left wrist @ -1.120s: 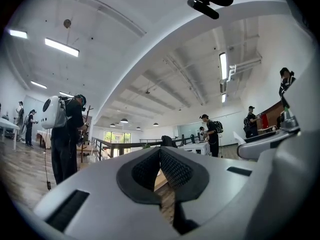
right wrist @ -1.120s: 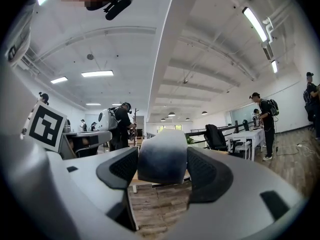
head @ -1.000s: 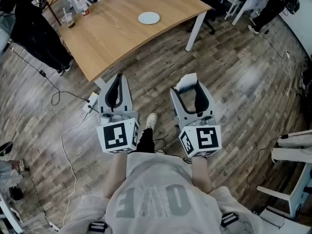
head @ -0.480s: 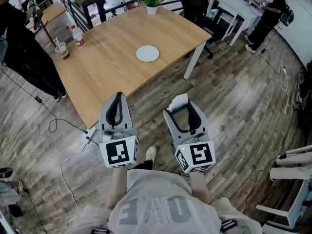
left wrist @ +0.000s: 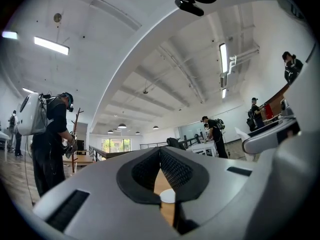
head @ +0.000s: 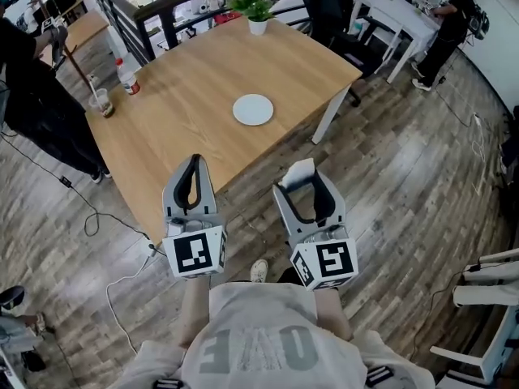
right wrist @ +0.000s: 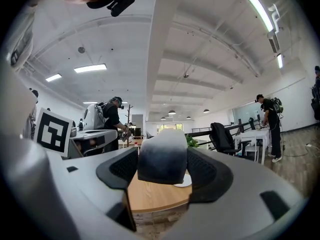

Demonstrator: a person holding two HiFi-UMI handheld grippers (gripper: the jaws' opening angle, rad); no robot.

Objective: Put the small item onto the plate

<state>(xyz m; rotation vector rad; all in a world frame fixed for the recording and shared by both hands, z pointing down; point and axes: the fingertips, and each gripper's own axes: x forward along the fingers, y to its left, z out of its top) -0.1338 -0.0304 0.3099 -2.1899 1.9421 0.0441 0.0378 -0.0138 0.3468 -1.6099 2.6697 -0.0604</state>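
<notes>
Right gripper (head: 308, 181) clamps my small item (right wrist: 162, 156); I should hold it firmly until low over the plate (head: 253, 109) ahead-left.

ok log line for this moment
right claw: shut on small white item | left claw: shut, empty | plate: bare, on wooden table | placed: no

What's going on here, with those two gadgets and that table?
A person stands by a wooden table with a two-jaw gripper in each hand. The right gripper has a small white-and-grey item clamped between its jaws. The left gripper is shut with nothing in it. A white plate sits empty out on the table, ahead of both grippers, so the item is not yet on it.
</notes>
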